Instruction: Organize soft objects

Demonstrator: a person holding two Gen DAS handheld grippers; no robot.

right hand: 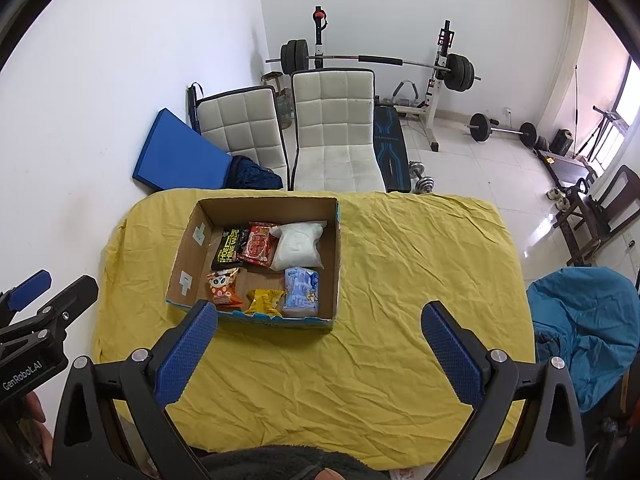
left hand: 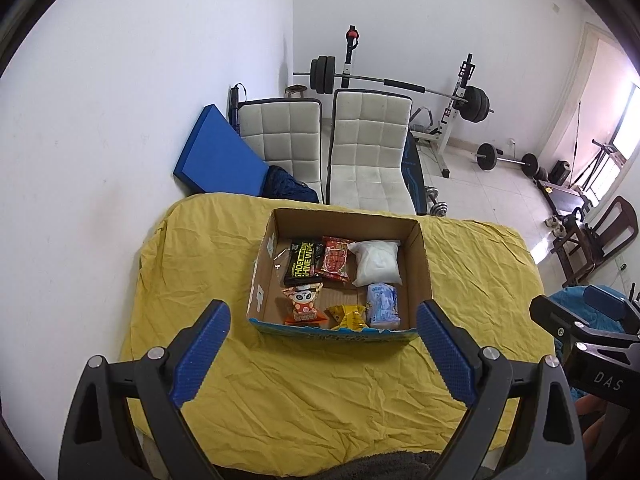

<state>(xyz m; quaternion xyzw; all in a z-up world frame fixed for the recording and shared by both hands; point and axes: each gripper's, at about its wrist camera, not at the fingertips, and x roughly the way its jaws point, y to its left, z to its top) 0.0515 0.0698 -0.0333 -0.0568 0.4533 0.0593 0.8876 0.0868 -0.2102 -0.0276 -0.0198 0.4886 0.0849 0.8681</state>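
**Cardboard box already full, both grippers empty**

Cardboard box sits on the yellow cloth toward the table's far edge, left of centre in the right view; 6 soft packs lie inside it: a black pack, a red pack and a white bag along the far wall, an orange pack, a yellow pack and a blue pack along the near wall.

Left gripper hangs spread wide and empty above the near part of the cloth, short of the box; right gripper likewise spread and empty, aimed at bare cloth right of the box.

Risks, as I judge them: the packs lie close, the red one overlapping the black, so a pinch could catch 2 at once; a finger lowered near the thin near wall could snag it and drag the box across the loose, wrinkled cloth; the white bag looks slack and may sag or slip from a shallow grip; the crinkly wrappers could slide from the pads.
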